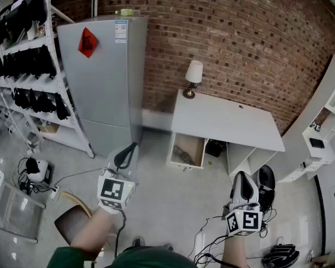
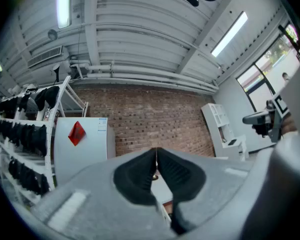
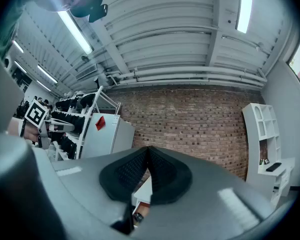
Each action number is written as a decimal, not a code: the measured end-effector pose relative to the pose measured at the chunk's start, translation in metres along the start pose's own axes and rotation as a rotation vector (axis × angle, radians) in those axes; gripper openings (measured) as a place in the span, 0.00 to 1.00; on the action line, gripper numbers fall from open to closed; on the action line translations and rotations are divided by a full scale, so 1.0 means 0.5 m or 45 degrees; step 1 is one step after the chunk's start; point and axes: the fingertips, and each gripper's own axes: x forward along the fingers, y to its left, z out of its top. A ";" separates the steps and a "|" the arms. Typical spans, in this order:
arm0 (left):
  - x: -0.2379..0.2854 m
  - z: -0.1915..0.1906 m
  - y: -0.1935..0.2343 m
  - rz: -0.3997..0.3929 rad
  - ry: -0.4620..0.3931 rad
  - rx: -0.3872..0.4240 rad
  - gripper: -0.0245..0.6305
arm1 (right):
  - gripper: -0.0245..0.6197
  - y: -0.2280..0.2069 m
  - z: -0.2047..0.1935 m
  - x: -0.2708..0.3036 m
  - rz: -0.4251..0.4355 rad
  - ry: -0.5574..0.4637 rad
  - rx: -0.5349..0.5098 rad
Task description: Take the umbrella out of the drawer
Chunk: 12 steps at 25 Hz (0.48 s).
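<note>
1. The left gripper (image 1: 132, 147) pointed forward, its jaws pressed together with nothing between them.
2. The right gripper (image 1: 243, 176) was closed and empty too.
3. The left forearm (image 1: 92, 230) and the right forearm (image 1: 234, 251) reached forward, well apart.

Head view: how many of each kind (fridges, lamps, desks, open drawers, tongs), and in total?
Fridge: 1
Lamp: 1
Desk: 1
Open drawer: 1
Tongs: 2, left tongs and right tongs, both shut
Total: 6
</note>
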 end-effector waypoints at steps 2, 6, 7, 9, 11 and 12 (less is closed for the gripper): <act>0.001 -0.001 -0.004 0.000 0.003 0.000 0.04 | 0.04 -0.003 0.001 -0.002 -0.003 0.000 0.001; 0.003 -0.005 -0.013 -0.002 0.008 -0.004 0.04 | 0.04 -0.009 -0.004 -0.006 -0.008 0.002 0.008; 0.004 -0.006 -0.016 -0.002 0.009 -0.004 0.04 | 0.04 -0.012 -0.006 -0.006 -0.006 0.001 0.007; 0.009 -0.009 -0.026 -0.004 0.012 -0.005 0.04 | 0.04 -0.022 -0.013 -0.007 -0.004 0.002 0.020; 0.015 -0.012 -0.039 -0.004 0.016 -0.011 0.04 | 0.04 -0.037 -0.018 -0.010 0.005 -0.007 0.056; 0.018 -0.014 -0.046 -0.004 0.017 -0.016 0.04 | 0.04 -0.044 -0.020 -0.012 0.014 -0.012 0.067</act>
